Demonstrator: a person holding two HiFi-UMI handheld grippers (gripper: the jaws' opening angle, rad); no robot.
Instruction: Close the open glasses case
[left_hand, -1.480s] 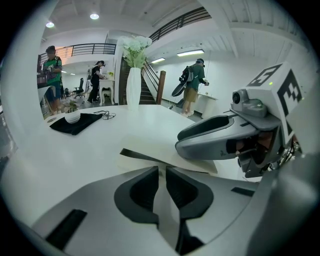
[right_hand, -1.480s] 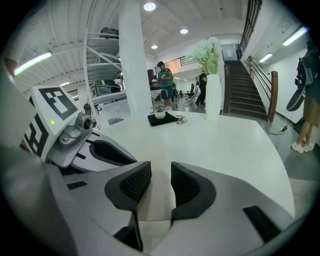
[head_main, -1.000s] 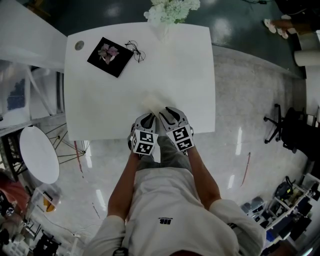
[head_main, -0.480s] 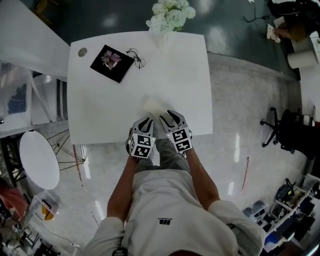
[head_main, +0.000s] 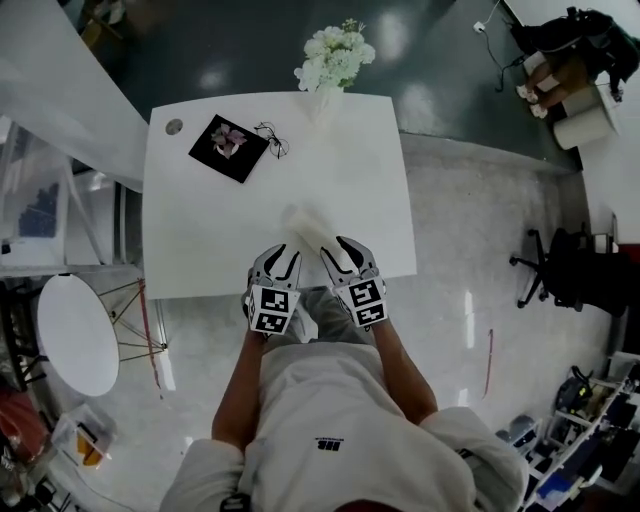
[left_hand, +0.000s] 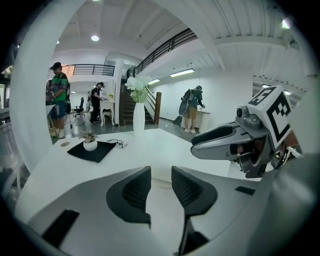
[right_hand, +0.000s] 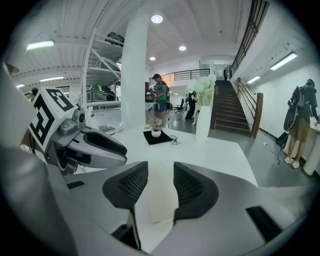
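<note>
A pale cream glasses case (head_main: 310, 226) lies on the white table (head_main: 200, 230) near its front edge, hard to make out white on white; its lid looks down. My left gripper (head_main: 282, 250) and right gripper (head_main: 340, 245) hover side by side just behind it, both off the case. In the left gripper view the left gripper (left_hand: 161, 172) stands open with nothing between its pads, and the right gripper (left_hand: 235, 142) shows alongside. In the right gripper view the right gripper (right_hand: 160, 167) is open; the case (right_hand: 159, 195) shows through the gap, below and untouched.
At the table's far left a black mat (head_main: 229, 147) carries a small potted plant, with a pair of glasses (head_main: 272, 140) beside it. A vase of white flowers (head_main: 333, 55) stands at the far edge. A round white side table (head_main: 75, 330) sits on the left.
Both grippers have lifted off the case and drawn back toward the person. The right gripper's jaws have spread apart. The case stays on the table.
</note>
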